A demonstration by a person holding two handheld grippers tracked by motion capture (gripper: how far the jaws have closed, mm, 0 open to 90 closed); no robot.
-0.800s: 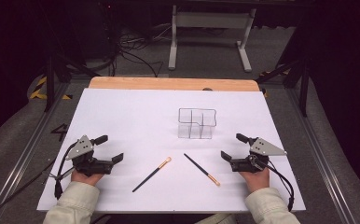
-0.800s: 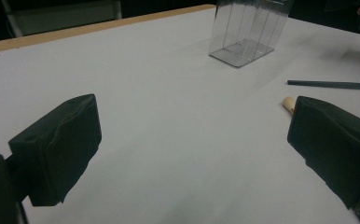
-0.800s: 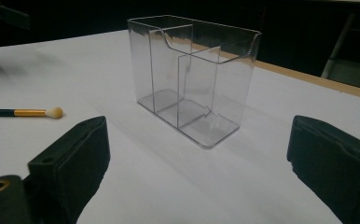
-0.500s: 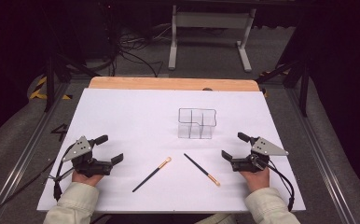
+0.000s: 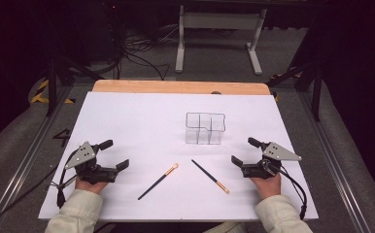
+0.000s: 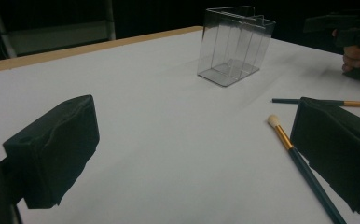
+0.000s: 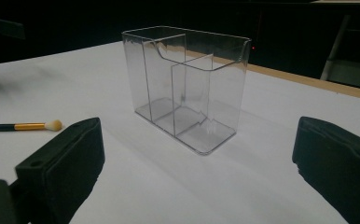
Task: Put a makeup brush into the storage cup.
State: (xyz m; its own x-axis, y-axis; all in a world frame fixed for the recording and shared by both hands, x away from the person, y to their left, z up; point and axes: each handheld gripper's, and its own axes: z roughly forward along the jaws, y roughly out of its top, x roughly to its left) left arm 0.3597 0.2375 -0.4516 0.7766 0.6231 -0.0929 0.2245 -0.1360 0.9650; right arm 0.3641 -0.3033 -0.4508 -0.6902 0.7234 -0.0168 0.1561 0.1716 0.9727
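White desk point(image 5: 142, 116), two brushes and a clear organizer between two released tongs.
Near the desk's left front corner the left tongs point(image 5: 113, 155) gape, grasping nothing; the left brush point(image 5: 158, 181) and right brush point(image 5: 210, 176) lie near the front edge, the clear organizer point(image 5: 204, 128) behind them; near the right front corner the right tongs point(image 5: 244, 151) gape too.

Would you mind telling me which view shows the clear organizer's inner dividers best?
The right gripper view: the clear organizer sits close and its dividers read plainly. The left gripper view shows it farther off; the high view shows it small, from above.
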